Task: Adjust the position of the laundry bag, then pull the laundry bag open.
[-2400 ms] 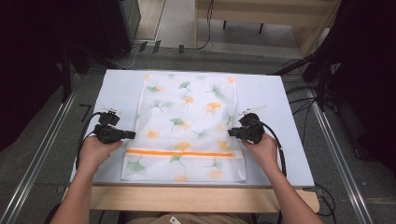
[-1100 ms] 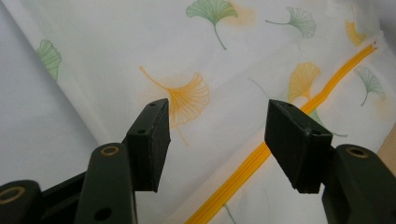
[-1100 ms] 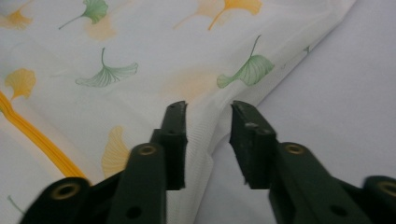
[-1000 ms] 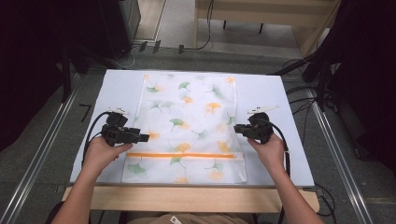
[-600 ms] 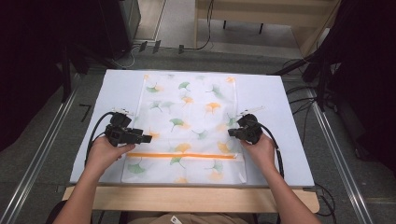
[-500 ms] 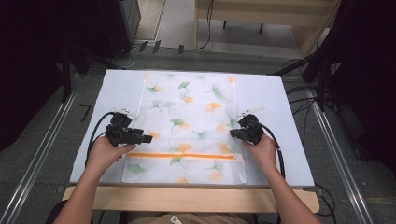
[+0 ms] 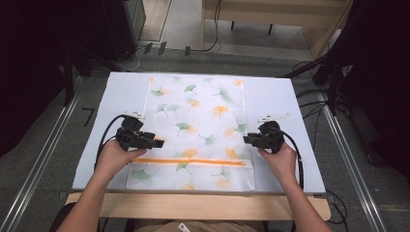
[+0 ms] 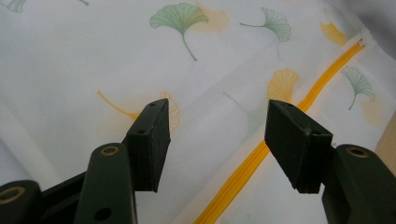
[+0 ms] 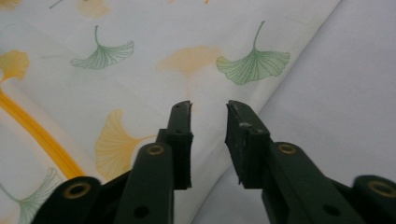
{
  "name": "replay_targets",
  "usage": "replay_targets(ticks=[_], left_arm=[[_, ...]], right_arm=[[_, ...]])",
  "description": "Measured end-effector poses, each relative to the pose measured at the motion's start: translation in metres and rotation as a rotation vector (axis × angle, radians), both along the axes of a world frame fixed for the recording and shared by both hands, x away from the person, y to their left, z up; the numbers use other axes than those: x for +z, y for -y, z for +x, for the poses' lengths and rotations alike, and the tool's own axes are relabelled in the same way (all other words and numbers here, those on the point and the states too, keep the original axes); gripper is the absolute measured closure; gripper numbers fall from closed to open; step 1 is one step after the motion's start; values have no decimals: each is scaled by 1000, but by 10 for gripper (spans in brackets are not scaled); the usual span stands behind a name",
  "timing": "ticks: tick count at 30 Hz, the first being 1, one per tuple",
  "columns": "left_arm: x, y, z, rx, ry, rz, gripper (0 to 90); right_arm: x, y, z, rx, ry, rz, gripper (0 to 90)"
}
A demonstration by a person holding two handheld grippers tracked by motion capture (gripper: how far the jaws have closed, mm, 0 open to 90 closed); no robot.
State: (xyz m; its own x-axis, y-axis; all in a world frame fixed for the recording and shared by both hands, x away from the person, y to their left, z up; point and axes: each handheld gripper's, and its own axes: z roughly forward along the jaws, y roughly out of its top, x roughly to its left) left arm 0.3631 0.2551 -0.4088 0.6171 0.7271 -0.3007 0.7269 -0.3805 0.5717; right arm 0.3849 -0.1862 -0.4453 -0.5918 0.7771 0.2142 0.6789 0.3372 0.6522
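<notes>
A ginkgo-print pillowcase (image 7: 196,130) is spread flat on the bench (image 7: 300,101), orange zipper (image 7: 188,161) nearest the person. Left tongs (image 7: 157,143) are held wide over the zipper. Right tongs (image 7: 246,140), just opened to a narrow gap, are empty at the pillowcase's right edge; a fresh grip there is judged next.

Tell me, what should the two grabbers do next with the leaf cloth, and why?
Probably close on the cloth's side edges. The left gripper hangs wide open over the fabric near the orange zipper, holding nothing. The right gripper has just been opening, with nothing pinched, above the cloth's edge on the white table. So neither has a grip yet.
</notes>
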Motion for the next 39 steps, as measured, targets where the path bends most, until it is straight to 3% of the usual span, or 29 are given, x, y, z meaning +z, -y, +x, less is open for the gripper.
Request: replay_targets(ticks=[8,19,27,30,39], left_arm=[[1,11,3,-35,8,0,412],[2,21,5,-64,19,-1,412],[2,30,5,-87,33,6,412],[3,36,6,-97,42,3,413],[4,49,11,-109,34,-14,403]], right_arm=[[11,13,-17,-7,31,40,599],[14,21,-39,-24,26,31,575],[11,24,-57,10,47,19,559],[9,22,-65,41,68,-12,557],[5,23,-73,28,51,-8,558]])
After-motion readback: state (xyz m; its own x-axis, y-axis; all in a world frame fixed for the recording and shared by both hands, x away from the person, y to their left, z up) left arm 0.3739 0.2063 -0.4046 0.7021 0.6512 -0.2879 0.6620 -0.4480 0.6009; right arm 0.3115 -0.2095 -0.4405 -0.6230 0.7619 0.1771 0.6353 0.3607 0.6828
